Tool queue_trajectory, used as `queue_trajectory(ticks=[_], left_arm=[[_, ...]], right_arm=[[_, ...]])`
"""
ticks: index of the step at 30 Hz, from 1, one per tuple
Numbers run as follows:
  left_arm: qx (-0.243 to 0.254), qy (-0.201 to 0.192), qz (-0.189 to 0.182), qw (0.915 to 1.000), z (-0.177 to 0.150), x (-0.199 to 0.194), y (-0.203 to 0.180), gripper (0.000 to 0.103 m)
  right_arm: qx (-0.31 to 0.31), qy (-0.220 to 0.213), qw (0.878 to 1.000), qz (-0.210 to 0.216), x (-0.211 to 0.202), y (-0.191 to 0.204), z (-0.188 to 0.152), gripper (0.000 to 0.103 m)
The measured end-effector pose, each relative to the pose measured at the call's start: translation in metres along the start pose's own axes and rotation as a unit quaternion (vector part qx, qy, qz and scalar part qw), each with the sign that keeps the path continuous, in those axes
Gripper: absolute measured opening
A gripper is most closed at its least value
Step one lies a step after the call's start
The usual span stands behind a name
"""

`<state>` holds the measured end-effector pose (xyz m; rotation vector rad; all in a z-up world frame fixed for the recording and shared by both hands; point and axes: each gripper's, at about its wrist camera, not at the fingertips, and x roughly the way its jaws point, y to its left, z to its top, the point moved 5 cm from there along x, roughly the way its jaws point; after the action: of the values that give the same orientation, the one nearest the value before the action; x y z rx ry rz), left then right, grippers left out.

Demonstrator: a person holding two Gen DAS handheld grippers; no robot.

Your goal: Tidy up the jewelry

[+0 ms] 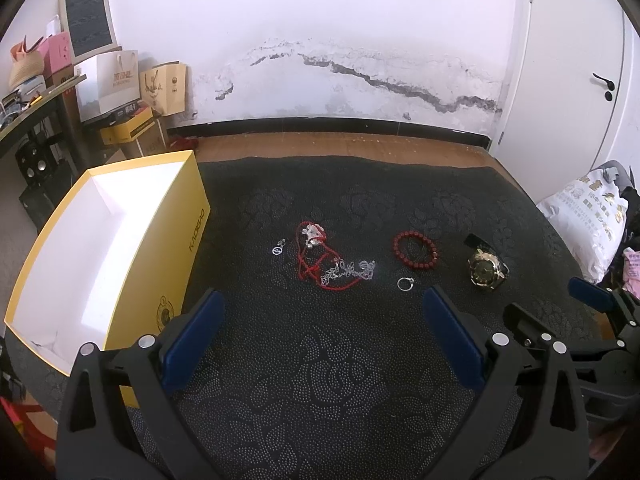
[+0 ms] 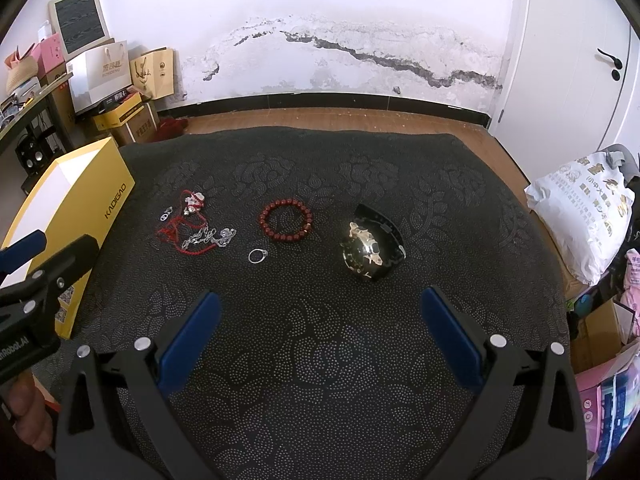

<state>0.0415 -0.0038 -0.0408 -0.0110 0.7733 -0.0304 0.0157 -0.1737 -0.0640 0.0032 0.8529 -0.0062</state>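
Two wide-open, empty tongs, left (image 1: 320, 312) and right (image 2: 320, 312); one bead bracelet (image 2: 285, 221), one watch (image 2: 370, 250), one ring (image 2: 257, 255).

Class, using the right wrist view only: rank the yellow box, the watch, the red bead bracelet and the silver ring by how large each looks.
1. yellow box
2. watch
3. red bead bracelet, only slightly smaller than the watch
4. silver ring
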Motion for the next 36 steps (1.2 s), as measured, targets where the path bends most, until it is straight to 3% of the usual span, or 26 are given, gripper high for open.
queue_trajectory(ticks=[36], left_arm=[[0.002,-0.002,0.001,1.0000,-0.0005,-0.0013,0.0010,0.097]], right_arm=[[-0.001,0.000,1.000,0.001,-0.0022,0.0021,0.0016,0.097]])
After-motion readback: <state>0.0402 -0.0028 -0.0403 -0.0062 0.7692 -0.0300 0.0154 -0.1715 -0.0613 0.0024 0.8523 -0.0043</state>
